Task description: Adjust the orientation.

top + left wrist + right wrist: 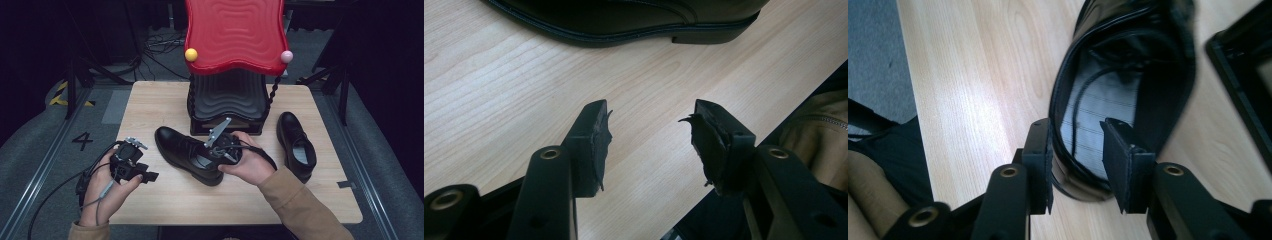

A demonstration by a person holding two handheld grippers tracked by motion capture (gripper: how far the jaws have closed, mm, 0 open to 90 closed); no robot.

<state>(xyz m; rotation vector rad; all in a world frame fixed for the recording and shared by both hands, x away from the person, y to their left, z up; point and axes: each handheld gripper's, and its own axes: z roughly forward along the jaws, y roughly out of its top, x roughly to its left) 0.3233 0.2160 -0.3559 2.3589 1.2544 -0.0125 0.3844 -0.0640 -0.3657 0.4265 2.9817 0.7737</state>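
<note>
A black leather shoe (182, 150) lies mid-table, toe to the far left. My right gripper (214, 155) is at its heel. In the right gripper view my right gripper (1075, 135) straddles the shoe (1073, 60) at its heel wall: one jaw is outside, the other inside over the striped insole. A gap remains, so it is open. A second black shoe (297, 142) lies to the right. My left gripper (149, 176) is held low at the table's left front. In its own view my left gripper (649, 135) is open and empty, with the shoe's sole (624, 22) beyond it.
A black rack (227, 100) with a red wavy top (234, 30) stands at the back middle of the wooden table (150, 100), just behind the shoe's heel. Bare wood lies along the front and far left. Cables trail on the floor at left.
</note>
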